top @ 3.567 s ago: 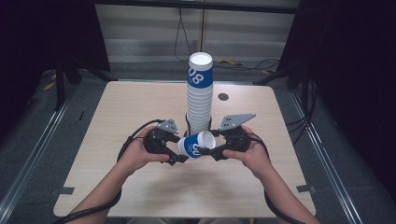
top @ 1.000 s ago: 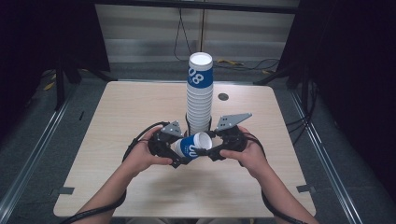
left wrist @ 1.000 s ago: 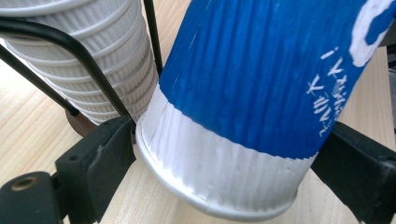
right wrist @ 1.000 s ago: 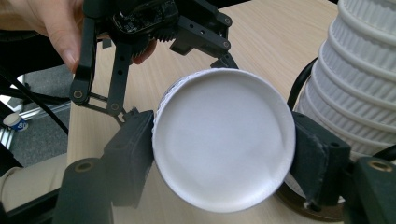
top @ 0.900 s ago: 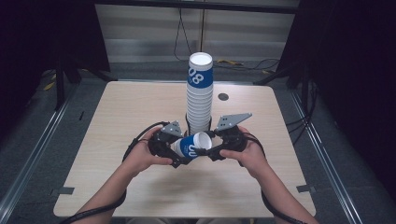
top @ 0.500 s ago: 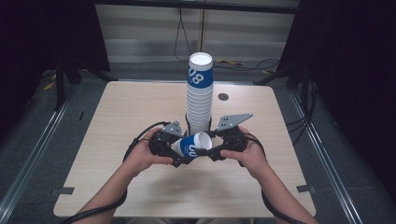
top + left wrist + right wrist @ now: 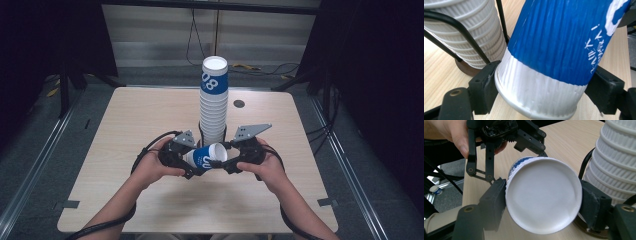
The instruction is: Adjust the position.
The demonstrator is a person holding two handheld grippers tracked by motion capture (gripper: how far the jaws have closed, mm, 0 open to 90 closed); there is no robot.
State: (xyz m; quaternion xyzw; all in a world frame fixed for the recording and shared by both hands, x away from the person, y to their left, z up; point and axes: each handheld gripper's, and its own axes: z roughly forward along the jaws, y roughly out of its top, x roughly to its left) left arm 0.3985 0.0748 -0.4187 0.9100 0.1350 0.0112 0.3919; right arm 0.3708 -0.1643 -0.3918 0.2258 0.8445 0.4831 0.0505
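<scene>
Blue-white paper cup (image 7: 206, 156) on side, clamped between left gripper (image 7: 189, 161), right gripper (image 7: 225, 161).

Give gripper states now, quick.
Left gripper: jaws just closing, pads on the cup base.
Right gripper: shut on the cup's rim end.

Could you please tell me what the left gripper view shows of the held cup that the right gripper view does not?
Left gripper view: the cup's blue side with white lettering and its white ribbed band, between the left gripper's closing pads.

Right gripper view: the cup's round white end, clamped by the right gripper, and the person's hand.

Both: the stacked cups and the table.
</scene>
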